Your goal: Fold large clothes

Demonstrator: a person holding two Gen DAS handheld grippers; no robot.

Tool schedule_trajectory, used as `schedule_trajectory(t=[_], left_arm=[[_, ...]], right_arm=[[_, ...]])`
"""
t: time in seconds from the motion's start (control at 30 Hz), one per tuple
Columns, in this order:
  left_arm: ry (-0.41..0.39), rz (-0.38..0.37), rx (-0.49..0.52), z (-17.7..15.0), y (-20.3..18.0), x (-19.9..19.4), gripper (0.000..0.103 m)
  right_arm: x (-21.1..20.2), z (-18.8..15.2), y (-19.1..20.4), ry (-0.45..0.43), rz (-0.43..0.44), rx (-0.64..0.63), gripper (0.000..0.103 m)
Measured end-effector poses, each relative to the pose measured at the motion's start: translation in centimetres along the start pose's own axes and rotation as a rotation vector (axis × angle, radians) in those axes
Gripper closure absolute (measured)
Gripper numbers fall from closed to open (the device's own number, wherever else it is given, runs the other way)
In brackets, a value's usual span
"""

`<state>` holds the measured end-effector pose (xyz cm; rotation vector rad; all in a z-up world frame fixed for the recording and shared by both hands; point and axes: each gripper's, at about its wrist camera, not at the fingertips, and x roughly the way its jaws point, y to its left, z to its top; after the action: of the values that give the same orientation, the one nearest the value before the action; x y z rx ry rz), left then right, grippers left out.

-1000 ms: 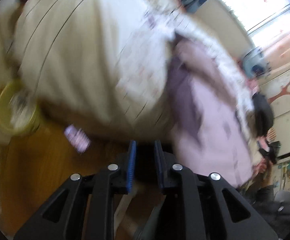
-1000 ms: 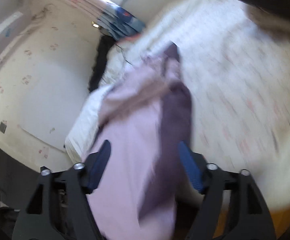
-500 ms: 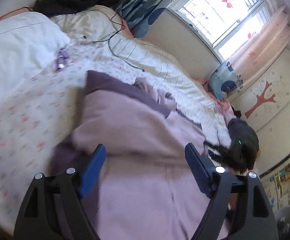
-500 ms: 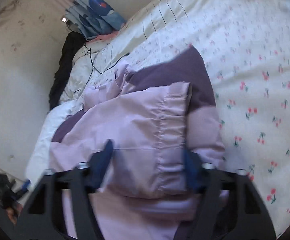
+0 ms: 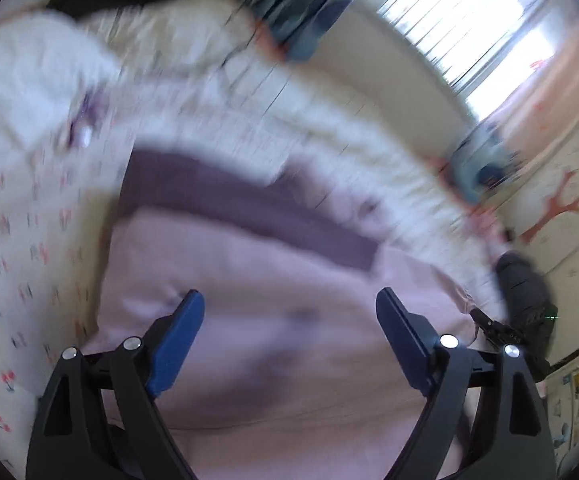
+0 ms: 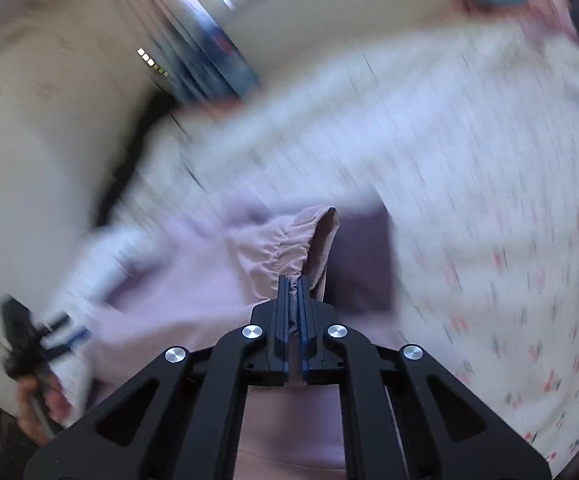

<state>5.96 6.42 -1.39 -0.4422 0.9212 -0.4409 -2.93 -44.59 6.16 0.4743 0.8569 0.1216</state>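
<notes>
Lilac jacket fills the lower centre of your left view, spread on the cherry-print bedsheet; your left gripper hovers over it, fingers wide apart, as half a second ago. In your right view, the right gripper, open then, now pinches the gathered cuff at centre, so the next fold can begin.

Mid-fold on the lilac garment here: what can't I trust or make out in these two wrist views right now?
- Left wrist view: motion blur smears the bed sheet and a small purple item; it cannot be identified.
- Left wrist view: the lilac garment runs under the open left gripper and off the bottom edge.
- Right wrist view: the right gripper is shut on the gathered cuff; its fingers hide how much fabric is caught.
</notes>
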Motion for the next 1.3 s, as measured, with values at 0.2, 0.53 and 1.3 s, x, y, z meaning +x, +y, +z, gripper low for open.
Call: schedule_trajectory(t=[0.2,0.53,1.3], left_arm=[[-0.056,-0.036,0.046,0.1,-0.8,-1.8,0.019],[-0.034,-0.015,0.032,1.0,1.8,3.1,0.014],[0.366,-0.447,-0.293,-23.1,17.7,-18.8,0.008]], right_arm=[[-3.6,-0.6,2.3,-0.188,-0.089,-0.080,0.096],[8.8,0.5,6.8,0.107,-0.102,-0.238,0.072],[-21.5,-26.4,-8.5,0.413,0.429,0.205,0.020]])
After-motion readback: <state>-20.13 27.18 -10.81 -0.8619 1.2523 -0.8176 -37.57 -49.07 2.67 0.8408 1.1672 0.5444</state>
